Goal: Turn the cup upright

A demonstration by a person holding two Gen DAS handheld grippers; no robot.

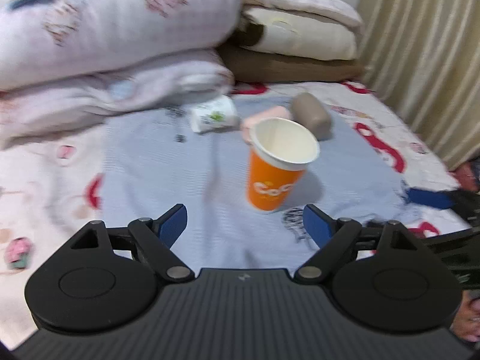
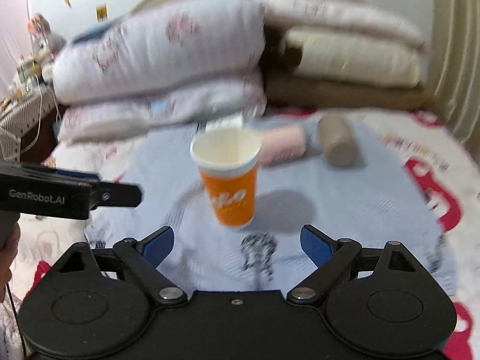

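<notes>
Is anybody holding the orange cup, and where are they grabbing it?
Nothing is held. The orange paper cup stands upright alone on the blue cloth; the left gripper and right gripper are open, short of it.

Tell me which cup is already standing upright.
The orange cup, mouth up, nearest the grippers. The white, pink and brown cups behind it lie on their sides.

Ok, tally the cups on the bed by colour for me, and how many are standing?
Orange cup: 1, standing mouth up
White cup with green print: 1, lying on its side
Pink cup: 1, lying on its side
Brown-grey cup: 1, lying on its side
Total: 4 cups, 1 standing
</notes>
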